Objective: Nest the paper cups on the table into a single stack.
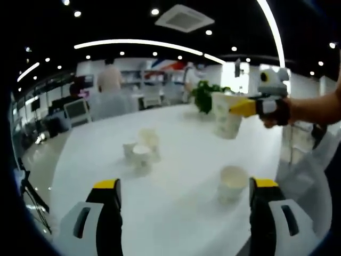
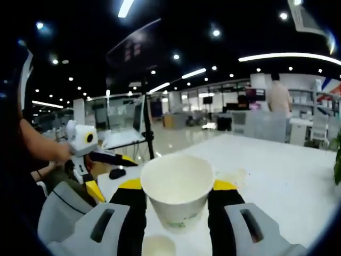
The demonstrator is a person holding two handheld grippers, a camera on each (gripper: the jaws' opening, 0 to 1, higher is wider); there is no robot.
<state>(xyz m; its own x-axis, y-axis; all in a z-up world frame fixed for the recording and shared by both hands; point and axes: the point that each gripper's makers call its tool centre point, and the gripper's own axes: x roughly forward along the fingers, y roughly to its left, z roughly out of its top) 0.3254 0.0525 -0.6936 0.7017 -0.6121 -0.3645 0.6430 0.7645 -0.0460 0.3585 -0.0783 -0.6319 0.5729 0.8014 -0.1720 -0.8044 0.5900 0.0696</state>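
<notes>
Held cup [image 2: 177,194]: upright, mouth up, long axis vertical, pinched between the right gripper [image 2: 177,213] jaws above the desk [image 2: 277,176].
Right gripper, seen from the left: carries stacked cups [image 1: 226,114] over the far desk [image 1: 176,202].
Left gripper [image 1: 184,205]: jaws spread, holding nothing.
Near cup [image 1: 233,183]: upright, on the desk.
Centre cups [image 1: 143,148]: clustered, orientation blurred.
</notes>
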